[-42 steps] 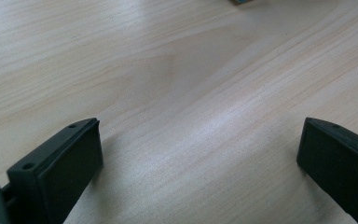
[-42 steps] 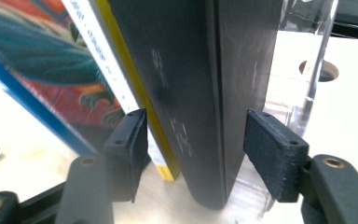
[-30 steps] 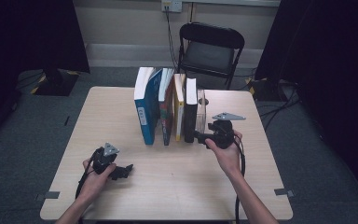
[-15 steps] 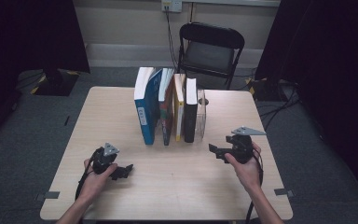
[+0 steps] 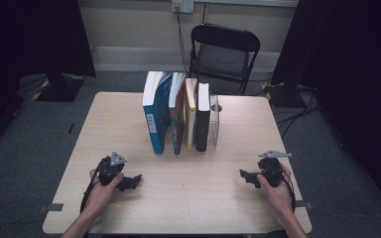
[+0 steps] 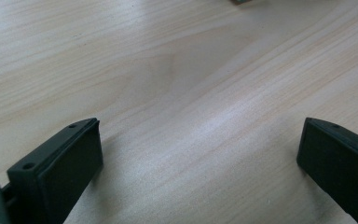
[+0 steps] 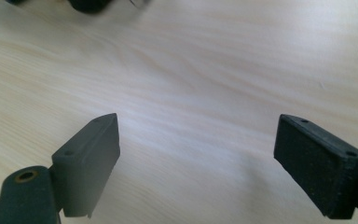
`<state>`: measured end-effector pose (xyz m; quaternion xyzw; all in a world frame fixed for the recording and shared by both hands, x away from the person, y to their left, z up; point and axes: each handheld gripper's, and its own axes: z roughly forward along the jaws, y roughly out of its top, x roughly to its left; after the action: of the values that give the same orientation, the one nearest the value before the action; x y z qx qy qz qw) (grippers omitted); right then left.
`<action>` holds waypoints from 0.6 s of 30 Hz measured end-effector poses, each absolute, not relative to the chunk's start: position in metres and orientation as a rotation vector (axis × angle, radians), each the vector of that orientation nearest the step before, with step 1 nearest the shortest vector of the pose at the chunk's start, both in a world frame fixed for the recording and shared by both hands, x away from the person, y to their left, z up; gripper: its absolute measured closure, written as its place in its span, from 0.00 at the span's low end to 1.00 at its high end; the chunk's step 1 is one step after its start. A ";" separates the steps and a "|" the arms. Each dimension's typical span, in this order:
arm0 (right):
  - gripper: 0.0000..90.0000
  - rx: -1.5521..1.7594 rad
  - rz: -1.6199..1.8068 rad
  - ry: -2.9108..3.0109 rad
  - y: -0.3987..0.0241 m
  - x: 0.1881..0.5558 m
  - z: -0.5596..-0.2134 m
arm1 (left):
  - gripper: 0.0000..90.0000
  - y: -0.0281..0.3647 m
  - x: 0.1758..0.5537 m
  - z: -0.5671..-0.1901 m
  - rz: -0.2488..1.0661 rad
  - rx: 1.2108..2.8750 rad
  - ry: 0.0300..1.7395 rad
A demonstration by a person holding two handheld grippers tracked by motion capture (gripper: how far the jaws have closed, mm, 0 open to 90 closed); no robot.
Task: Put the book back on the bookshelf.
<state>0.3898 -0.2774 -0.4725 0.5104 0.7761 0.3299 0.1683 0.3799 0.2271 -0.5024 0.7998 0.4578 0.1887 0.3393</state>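
A: Fingers first. In the high view the right gripper (image 5: 248, 177) has its black fingers spread with nothing between them, low over the pale wooden tabletop (image 5: 193, 198) near its right front corner. Its jaws have just been opening, and they are empty. The left gripper (image 5: 129, 182) lies near the left front, fingers pointing toward the middle.

B: And the books?

A: A row of 4 upright books (image 5: 176, 119) stands mid-tabletop, spines toward the person: a tall blue-and-white book (image 5: 154, 119), a thin multicoloured one, a yellow-and-white one, then the black hardback (image 5: 203, 119) at the right end, touching a clear plastic bookend (image 5: 215, 119). The row's long axis runs left to right; each book stands vertical. From both grippers the row lies forward, well apart. I judge the right hand nearer the black book, the left nearer the blue one.

B: Anything in the way?

A: Bare wood between grippers and books. A black folding chair (image 5: 223, 49) stands behind the tabletop, clear of any reach.

B: The left gripper view?

A: Its 2 black fingers (image 6: 60, 168) stand wide apart over wood grain, gripping nothing.

B: And the right gripper view?

A: Same: fingers (image 7: 91, 158) parted wide, empty, tabletop beneath. At the top edge is a dark shape, too cropped to name. I judge both hands at rest, the books standing in place.
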 end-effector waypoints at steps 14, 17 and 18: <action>0.10 1.381 0.910 2.130 -0.273 0.385 -0.500 | 0.00 0.227 0.380 -0.502 0.490 2.083 1.190; 0.10 1.382 0.909 2.130 -0.273 0.385 -0.500 | 0.00 0.227 0.380 -0.502 0.490 2.083 1.190; 0.10 1.383 0.909 2.130 -0.273 0.385 -0.500 | 0.00 0.227 0.380 -0.502 0.490 2.083 1.190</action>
<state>0.3848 -0.2733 -0.4998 0.5000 0.7703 0.3287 0.2204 0.3803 0.2272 -0.5025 0.8001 0.4572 0.1882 0.3397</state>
